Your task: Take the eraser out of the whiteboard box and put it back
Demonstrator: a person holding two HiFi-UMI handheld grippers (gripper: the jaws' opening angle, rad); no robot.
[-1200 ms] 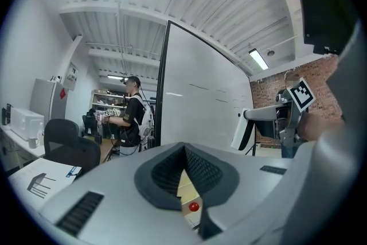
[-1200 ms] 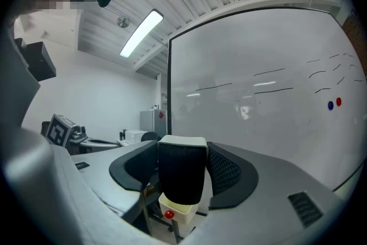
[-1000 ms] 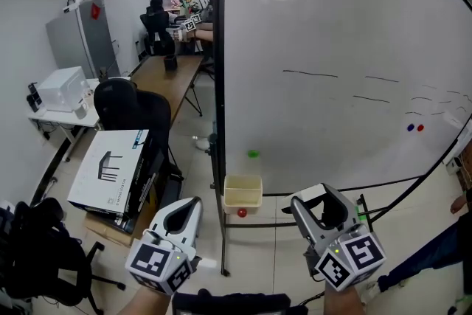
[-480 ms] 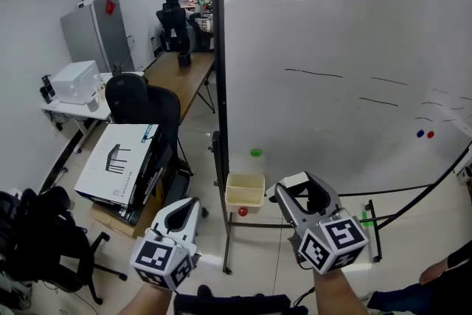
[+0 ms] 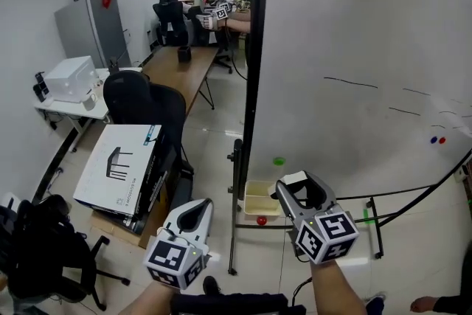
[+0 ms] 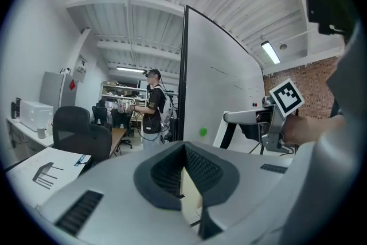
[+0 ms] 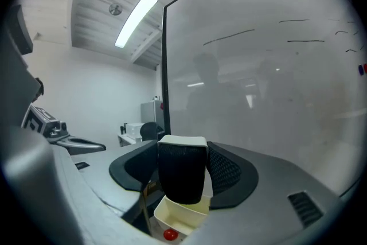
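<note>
Right tongs pinch the eraser above the box, low centre. Next, lower it in. Left tongs are pressed together.

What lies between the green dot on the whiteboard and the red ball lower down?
The cream whiteboard box lies between the green dot and the red ball, as the head view shows.

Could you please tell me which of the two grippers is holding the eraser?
The right gripper: its jaws clamp the black eraser with the white back, whereas the left gripper has jaws meeting at the tips with nothing between them.
</note>
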